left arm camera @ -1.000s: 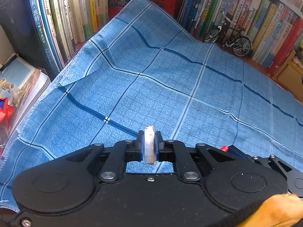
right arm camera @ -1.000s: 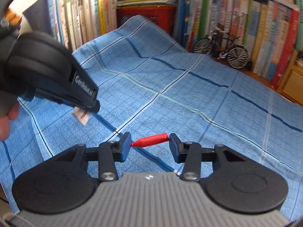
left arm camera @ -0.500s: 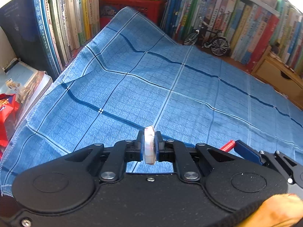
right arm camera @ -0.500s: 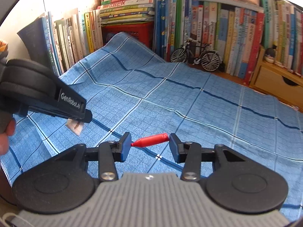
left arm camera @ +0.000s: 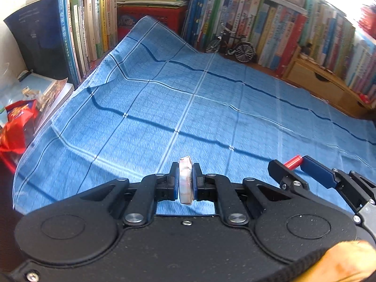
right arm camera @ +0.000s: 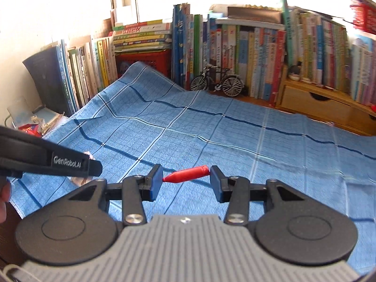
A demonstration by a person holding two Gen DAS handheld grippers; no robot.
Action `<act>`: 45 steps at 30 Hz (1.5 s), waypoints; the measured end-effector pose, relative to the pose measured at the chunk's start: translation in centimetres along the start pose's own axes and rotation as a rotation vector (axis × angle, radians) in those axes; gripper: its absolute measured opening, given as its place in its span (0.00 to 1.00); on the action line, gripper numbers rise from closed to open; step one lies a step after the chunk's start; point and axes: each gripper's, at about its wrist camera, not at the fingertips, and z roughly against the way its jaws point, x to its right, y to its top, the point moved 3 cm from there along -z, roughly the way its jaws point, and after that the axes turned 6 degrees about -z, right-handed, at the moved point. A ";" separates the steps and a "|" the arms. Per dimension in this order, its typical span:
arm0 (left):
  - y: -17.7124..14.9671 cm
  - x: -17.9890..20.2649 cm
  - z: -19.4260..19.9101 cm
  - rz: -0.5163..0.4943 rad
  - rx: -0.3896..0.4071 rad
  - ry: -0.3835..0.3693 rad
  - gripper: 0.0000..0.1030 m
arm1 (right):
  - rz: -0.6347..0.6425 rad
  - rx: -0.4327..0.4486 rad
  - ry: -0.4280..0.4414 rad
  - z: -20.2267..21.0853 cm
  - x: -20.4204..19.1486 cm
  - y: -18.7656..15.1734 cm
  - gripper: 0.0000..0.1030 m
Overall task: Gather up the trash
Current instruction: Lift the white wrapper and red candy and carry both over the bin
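Small white wrapper [left arm camera: 186, 180] pinched edge-on in left claw [left arm camera: 185, 183]; print unreadable, lower part hidden between pads. In right wrist view, same wrapper mostly hidden behind left claw at left of frame. Red snack bag [left arm camera: 16, 127] cut off by left edge. Book spines [right arm camera: 246, 56] too small to read. Window upper left washed out.

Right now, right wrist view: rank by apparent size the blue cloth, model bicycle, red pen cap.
1. blue cloth
2. model bicycle
3. red pen cap, looks nearly as long only because it is close to the camera
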 end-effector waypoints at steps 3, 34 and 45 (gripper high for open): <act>-1.6 0.2 1.8 -0.010 0.010 -0.017 0.10 | -0.011 0.020 -0.024 2.3 -0.1 -0.9 0.48; -21.8 -1.2 12.1 -0.045 -0.059 -0.024 0.10 | -0.041 0.022 -0.070 19.4 -1.5 -14.2 0.48; -28.2 0.1 15.1 0.006 -0.083 0.007 0.10 | 0.014 -0.011 0.011 23.3 -1.2 -18.5 0.49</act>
